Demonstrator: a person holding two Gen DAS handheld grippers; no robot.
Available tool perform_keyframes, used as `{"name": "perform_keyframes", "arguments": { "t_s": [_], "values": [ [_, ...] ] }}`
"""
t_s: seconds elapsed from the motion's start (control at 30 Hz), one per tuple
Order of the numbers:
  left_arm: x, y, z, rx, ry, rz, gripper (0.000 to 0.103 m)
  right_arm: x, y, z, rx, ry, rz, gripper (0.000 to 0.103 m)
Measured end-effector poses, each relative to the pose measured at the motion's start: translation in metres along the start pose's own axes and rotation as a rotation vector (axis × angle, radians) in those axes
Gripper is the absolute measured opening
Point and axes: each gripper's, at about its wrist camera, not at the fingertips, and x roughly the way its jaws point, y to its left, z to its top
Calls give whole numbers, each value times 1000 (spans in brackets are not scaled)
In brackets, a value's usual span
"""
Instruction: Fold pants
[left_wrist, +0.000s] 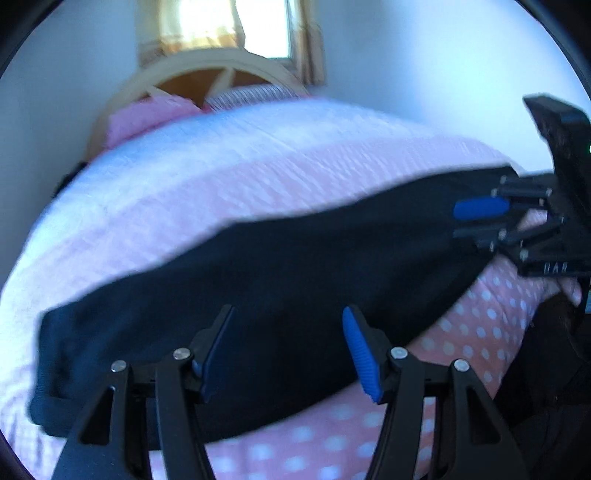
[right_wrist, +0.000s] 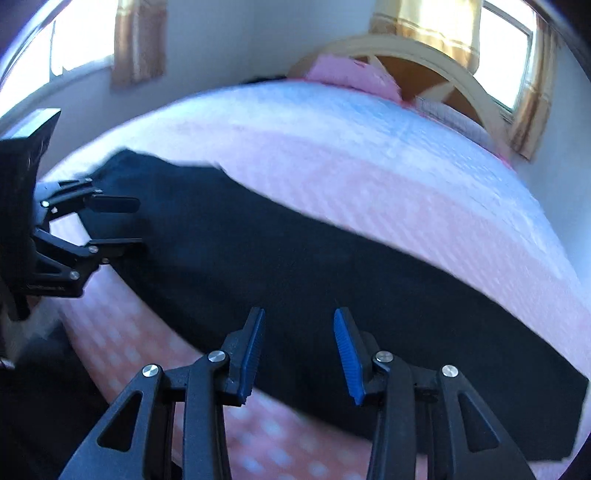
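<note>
Long dark navy fabric pants (left_wrist: 258, 280) lie on the pink dotted bedspread (left_wrist: 480, 325); left claw (left_wrist: 288, 350) at 6 o'clock and right claw (right_wrist: 299, 350) both released.

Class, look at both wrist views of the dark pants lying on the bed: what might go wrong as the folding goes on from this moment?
1. Both the left tongs and the right tongs are open over the pants; closing too shallowly may catch only the top layer.
2. The pants lie near the bed's front edge; a pull toward the person could drag them off the dotted cover.
3. Both views are blurred, so the grab point may be misjudged.
</note>
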Motion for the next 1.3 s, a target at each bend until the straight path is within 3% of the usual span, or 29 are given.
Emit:
{"name": "perform_keyframes", "arguments": {
  "t_s": [0.07, 0.13, 0.27, 0.33, 0.4, 0.57, 0.63, 0.77, 0.9, 1.03, 1.3],
  "values": [
    [-7, 23, 0, 4, -30, 97, 74, 9, 19, 18, -23, -9, 58, 41],
    [-11, 57, -5, -1, -33, 226, 75, 20, 34, 29, -46, -8, 83, 41],
    [-6, 115, -31, -95, 41, 332, 75, 40, 64, 36, -93, 15, 100, 41],
    [-1, 128, -53, -127, 100, 319, 75, 50, 72, 27, -100, 58, 109, 41],
    [-10, 130, -67, -185, 52, 290, 75, 47, 67, 16, -96, 40, 99, 41],
    [-18, 123, -73, -210, 15, 328, 75, 37, 61, 5, -93, 52, 110, 41],
    [-17, 127, -63, -249, 19, 327, 75, 37, 58, 7, -96, 55, 110, 42],
    [-35, 115, -45, -284, -46, 337, 76, 39, 48, 3, -64, 45, 124, 57],
    [-34, 81, -17, -234, -98, 292, 95, 32, 26, -5, -9, 33, 178, 57],
    [-13, 42, 7, -168, -100, 216, 96, 10, -23, -22, 91, 22, 143, 57],
    [32, 1, 27, -162, -41, 150, 96, -54, -186, -84, 472, -33, -50, 57]
  ]
}}
